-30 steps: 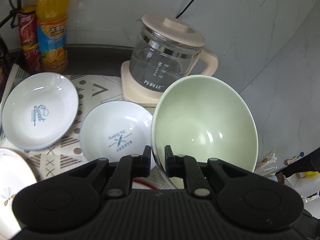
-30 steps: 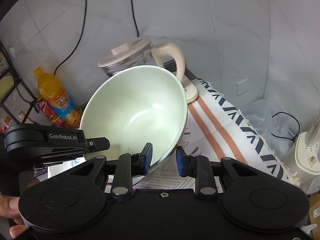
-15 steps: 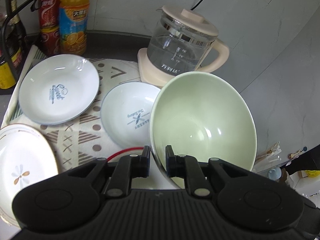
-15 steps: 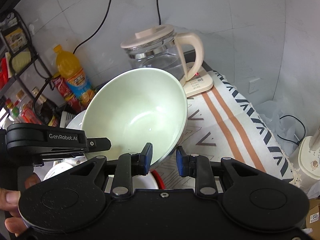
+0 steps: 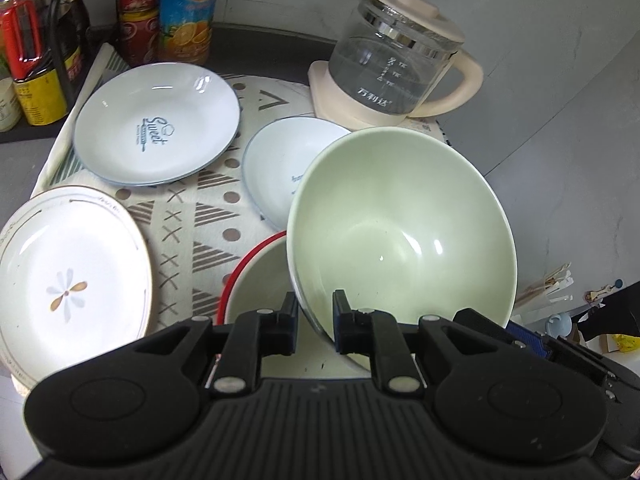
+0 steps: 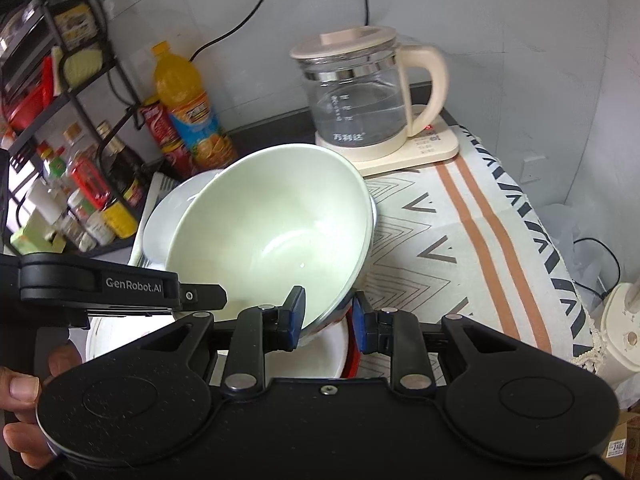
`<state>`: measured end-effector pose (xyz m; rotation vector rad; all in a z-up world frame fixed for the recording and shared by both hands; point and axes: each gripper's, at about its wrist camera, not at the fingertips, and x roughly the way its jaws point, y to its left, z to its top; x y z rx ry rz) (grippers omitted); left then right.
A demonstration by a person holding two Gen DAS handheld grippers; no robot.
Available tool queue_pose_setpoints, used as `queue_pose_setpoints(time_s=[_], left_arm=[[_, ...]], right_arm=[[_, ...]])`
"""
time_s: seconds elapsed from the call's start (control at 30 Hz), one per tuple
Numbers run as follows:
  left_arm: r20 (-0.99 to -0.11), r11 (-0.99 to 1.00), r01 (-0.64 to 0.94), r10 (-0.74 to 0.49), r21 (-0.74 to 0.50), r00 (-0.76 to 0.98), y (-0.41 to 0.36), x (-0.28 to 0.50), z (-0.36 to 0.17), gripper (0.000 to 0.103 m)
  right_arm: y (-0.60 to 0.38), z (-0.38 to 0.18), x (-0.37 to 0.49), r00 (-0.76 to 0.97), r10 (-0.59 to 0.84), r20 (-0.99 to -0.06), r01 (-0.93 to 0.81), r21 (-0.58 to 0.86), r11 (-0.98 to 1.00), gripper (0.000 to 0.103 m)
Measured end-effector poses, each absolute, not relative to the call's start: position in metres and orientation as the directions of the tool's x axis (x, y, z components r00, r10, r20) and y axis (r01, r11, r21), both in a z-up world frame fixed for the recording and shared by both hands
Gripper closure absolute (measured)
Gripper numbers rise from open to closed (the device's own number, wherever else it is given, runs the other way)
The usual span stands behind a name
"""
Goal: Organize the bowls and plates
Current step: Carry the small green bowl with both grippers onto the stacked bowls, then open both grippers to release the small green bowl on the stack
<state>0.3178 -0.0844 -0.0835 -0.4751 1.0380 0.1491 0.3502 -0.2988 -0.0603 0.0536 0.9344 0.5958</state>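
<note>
A pale green bowl hangs tilted, held by its near rim from two sides. My left gripper is shut on that rim, one finger inside the bowl and one outside. My right gripper is shut on the green bowl in the same way. Right under it sits a red-rimmed bowl, mostly hidden, and the right wrist view shows that red-rimmed bowl below my fingers. On the patterned cloth lie a "Sweet" plate, a small blue-rimmed dish and a flower plate.
A glass kettle on a cream base stands at the back by the wall. Drink bottles and cans crowd the back left, beside a black rack of jars. A person's hand holds the left gripper. Striped cloth lies bare to the right.
Both grippers carried the green bowl back toward the near side, still gripped. The red-rimmed bowl has come into view beneath it, and more of the plates and the flower plate now show.
</note>
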Motion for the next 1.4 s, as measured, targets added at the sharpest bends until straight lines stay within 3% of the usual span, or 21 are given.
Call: queue_pose_setpoints(time_s=[1.0, 1.4], left_arm=[[-0.924, 0.875, -0.414, -0.089, -0.251, 0.372, -0.075, 0.297, -0.104, 0.087], [-0.920, 0.863, -0.437, -0.078, -0.255, 0.383, -0.072, 0.304, -0.103, 0.072]], right_arm=[[-0.283, -0.078, 0.333, 0.296, 0.518, -0.803, -0.508, 0.327, 0.797, 0.077], [-0.289, -0.080, 0.335, 0.293, 0.496, -0.818, -0.473, 0.327, 0.818, 0.071]])
